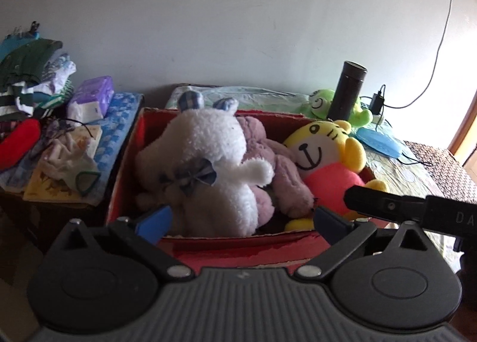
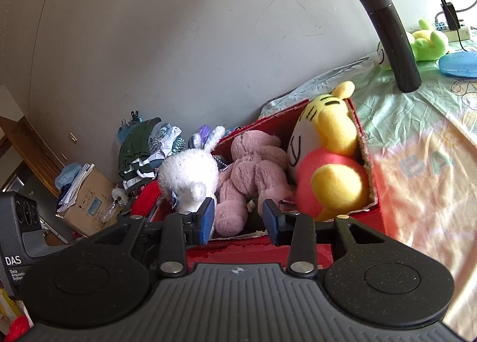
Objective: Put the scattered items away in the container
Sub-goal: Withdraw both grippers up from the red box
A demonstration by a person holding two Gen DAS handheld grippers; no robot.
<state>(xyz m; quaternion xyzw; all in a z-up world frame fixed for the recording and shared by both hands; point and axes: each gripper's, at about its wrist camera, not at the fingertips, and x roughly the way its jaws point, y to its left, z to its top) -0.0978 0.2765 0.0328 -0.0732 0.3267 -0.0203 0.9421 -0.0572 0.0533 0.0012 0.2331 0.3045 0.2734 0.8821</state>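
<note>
A red cardboard box (image 1: 128, 163) (image 2: 375, 210) stands on the bed. In it lie a white plush rabbit (image 1: 208, 157) (image 2: 190, 175), a pink plush bunny (image 1: 280, 172) (image 2: 253, 169) and a yellow tiger plush in a pink shirt (image 1: 328, 160) (image 2: 334, 175). My left gripper (image 1: 241, 219) is open and empty at the box's near rim. My right gripper (image 2: 238, 219) is open and empty over the near rim, in front of the pink bunny. A green frog plush (image 1: 322, 103) (image 2: 426, 40) lies outside the box by the wall.
A dark flask (image 1: 347, 91) (image 2: 393, 43) stands upright behind the box. A blue case (image 1: 378, 142) (image 2: 459, 64) and a charger (image 1: 377, 101) lie near it. Clothes (image 1: 32, 73) and a tissue pack (image 1: 92, 97) pile on the left. A cardboard carton (image 2: 89, 201) sits on the floor.
</note>
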